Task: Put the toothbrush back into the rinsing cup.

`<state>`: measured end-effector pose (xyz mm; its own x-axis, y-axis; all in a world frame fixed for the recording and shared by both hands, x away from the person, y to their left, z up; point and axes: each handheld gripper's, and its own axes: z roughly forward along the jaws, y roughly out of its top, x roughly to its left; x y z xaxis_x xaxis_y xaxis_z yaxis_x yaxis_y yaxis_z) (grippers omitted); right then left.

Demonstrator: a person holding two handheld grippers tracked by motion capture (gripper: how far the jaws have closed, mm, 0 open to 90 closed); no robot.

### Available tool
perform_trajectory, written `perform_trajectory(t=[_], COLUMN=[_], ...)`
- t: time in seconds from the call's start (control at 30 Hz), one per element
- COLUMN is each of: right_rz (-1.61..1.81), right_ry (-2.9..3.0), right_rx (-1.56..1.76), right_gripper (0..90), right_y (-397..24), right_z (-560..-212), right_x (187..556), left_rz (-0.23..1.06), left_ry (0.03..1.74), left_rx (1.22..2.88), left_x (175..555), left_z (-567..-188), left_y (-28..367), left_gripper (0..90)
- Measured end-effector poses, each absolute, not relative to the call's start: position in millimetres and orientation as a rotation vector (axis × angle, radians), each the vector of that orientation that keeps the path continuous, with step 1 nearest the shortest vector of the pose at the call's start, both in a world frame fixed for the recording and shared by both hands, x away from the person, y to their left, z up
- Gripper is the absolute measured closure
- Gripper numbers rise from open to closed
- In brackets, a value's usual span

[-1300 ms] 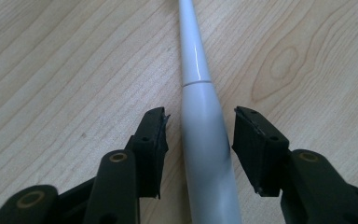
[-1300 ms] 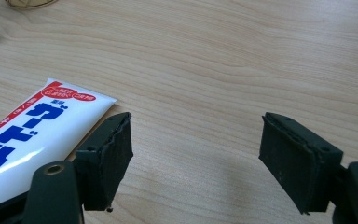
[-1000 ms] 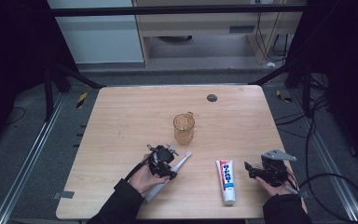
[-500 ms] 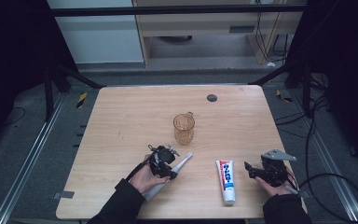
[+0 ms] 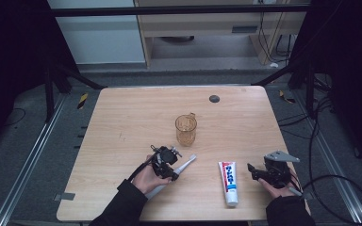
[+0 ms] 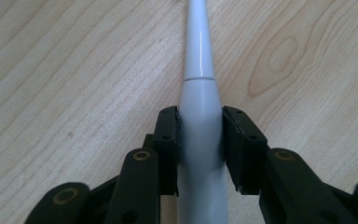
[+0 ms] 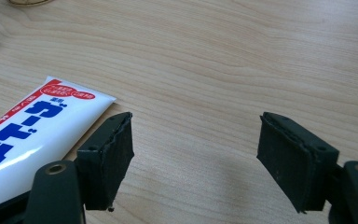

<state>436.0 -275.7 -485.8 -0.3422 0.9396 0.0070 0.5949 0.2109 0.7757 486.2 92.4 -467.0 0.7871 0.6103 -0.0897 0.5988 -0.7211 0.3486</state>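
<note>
A white electric toothbrush (image 5: 185, 165) lies on the wooden table (image 5: 122, 122) near its front edge. My left gripper (image 5: 169, 169) is shut on the toothbrush's thick handle (image 6: 199, 140), and the thin neck runs on ahead of the jaws. A white toothpaste tube (image 5: 229, 181) with red and blue print lies to the right of it. My right gripper (image 5: 254, 173) rests low just right of the tube, open, with bare table between its pads. In the right gripper view the toothpaste tube (image 7: 32, 130) lies beside the left pad. An amber glass mug (image 5: 186, 129) stands upright mid-table.
A small dark round disc (image 5: 214, 98) sits near the table's far edge. Dark frame posts and cables stand around the table. A cable trails off the right gripper toward the floor at the right.
</note>
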Motion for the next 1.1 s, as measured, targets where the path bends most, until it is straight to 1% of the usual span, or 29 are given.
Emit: perform_trajectory(t=[0.23,0.63,1.1], right_rz=[0.964,0.965,0.966], right_ry=[2.018,2.016,2.015], right_rx=[1.413,1.413,1.414], right_gripper=[26.7,26.8,26.9], right_y=[-276.5,-276.8,-276.6], right_z=[-485.9,-485.7,-485.7], right_x=[436.1,435.8,435.6], left_rz=[0.052,0.106,0.203], left_ry=[0.909,0.888,0.899], left_rx=[2.586,2.485,2.337], left_x=[484.2,477.9,474.1], left_z=[-458.6,-433.8,-396.7], left_y=[95.3,107.5,132.8], left_gripper=[67.0,67.1,67.1])
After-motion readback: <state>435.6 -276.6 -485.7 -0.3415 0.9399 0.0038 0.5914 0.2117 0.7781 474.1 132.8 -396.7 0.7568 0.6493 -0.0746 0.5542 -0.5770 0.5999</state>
